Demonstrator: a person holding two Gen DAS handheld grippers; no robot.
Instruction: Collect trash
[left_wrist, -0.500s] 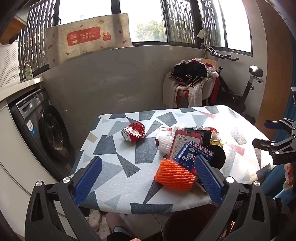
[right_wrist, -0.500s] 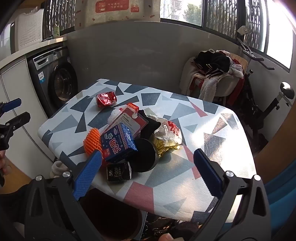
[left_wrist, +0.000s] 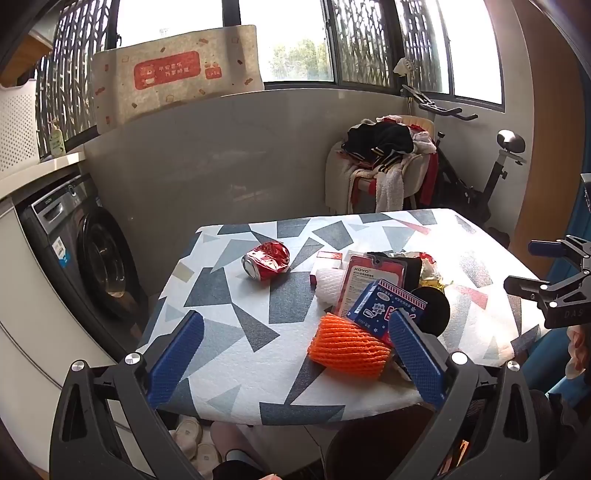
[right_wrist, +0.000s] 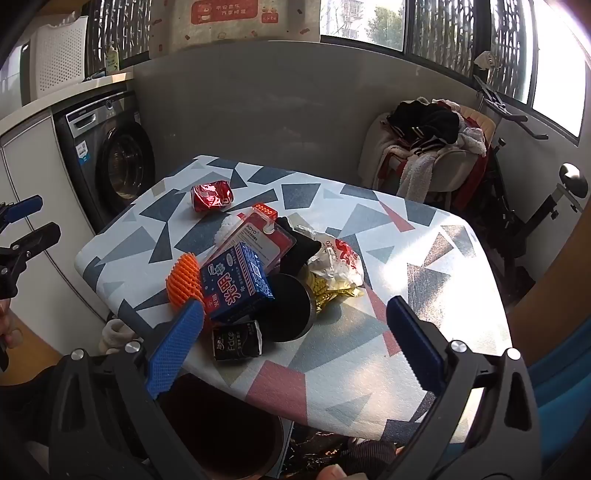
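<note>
- Left wrist view: the left gripper (left_wrist: 295, 354) hovers with its jaws spread wide and nothing between them, over the near edge of the table (left_wrist: 236, 354).
- The trash lies in a heap on the table's right half; the crushed red can (left_wrist: 266, 260) sits alone, left of the heap.
- Risk: the orange foam net (left_wrist: 349, 345) lies at the table's near edge, so a nudge from the right-hand finger could push it off.
- The dark bin (left_wrist: 373, 446) under the table is mostly cut off.
- Right wrist view: the right gripper (right_wrist: 295, 349) is likewise wide open and empty, near the table's front edge.
- Risk: the blue box (right_wrist: 236, 282) leans on the heap; pulling one item could topple the others.
- The small black pack (right_wrist: 238, 339) lies at the table's edge above the bin (right_wrist: 229, 435); its print is hard to read.
</note>
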